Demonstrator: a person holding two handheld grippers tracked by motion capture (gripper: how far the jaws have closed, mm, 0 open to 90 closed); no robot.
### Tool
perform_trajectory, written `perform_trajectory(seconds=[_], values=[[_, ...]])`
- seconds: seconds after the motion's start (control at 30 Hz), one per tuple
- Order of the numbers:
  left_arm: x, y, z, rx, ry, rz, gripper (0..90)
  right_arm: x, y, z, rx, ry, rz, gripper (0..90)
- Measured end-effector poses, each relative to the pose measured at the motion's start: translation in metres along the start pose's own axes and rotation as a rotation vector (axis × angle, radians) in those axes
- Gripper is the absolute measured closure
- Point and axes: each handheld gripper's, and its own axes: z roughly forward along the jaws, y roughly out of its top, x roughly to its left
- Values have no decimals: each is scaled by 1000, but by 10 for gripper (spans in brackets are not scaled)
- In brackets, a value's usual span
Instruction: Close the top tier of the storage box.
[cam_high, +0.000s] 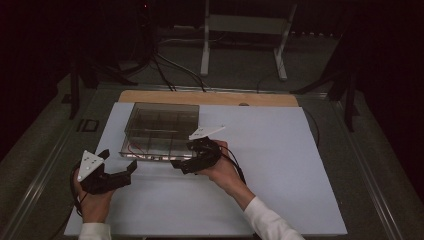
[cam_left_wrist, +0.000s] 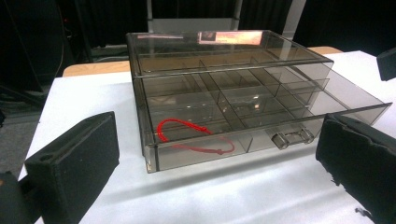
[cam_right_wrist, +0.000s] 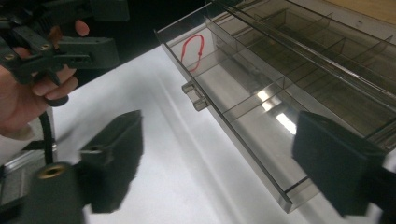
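Note:
A smoky clear plastic box (cam_high: 162, 114) with several compartments stands on the white sheet (cam_high: 280, 165). Its drawer (cam_left_wrist: 261, 116) is pulled out toward me. A red cord (cam_left_wrist: 187, 135) lies in the drawer's front left compartment, and a small clear handle (cam_left_wrist: 293, 137) sits on the drawer front. My left gripper (cam_high: 120, 159) is open to the left of the drawer, apart from it. My right gripper (cam_high: 182, 156) hovers at the drawer's front right, open, with the drawer's front wall (cam_right_wrist: 243, 140) and handle (cam_right_wrist: 195, 95) ahead between its jaws, untouched. The red cord (cam_right_wrist: 194, 51) lies beyond.
A wooden board (cam_high: 210, 97) edges the back of the white sheet. A white metal stand (cam_high: 245, 30) and cables (cam_high: 165, 70) occupy the floor behind the table. The other hand's left gripper (cam_right_wrist: 70, 46) appears at the upper left of the right gripper view.

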Motion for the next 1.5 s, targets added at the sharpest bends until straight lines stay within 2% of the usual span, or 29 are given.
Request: perform_trajectory(seconds=[0.13,0.2,0.57,0.83,1.0,1.33,1.5], values=[[0,0,0,1,-2,-1,10,1,-4,1,3,-15,-24,411],[0,0,0,1,-2,0,10,2,-6,1,3,-21,-33,476],[-1,0,0,1,-4,1,10,-1,-18,5,10,-6,-39,707],[-1,0,1,5,-6,4,10,0,-24,9,6,-8,-51,842],[-1,0,1,5,-6,4,10,3,-26,11,8,-17,-77,896],[-1,0,1,3,-6,3,10,10,-31,20,21,-32,-119,900],[0,0,0,1,-5,1,10,8,-34,24,19,-50,-110,900]])
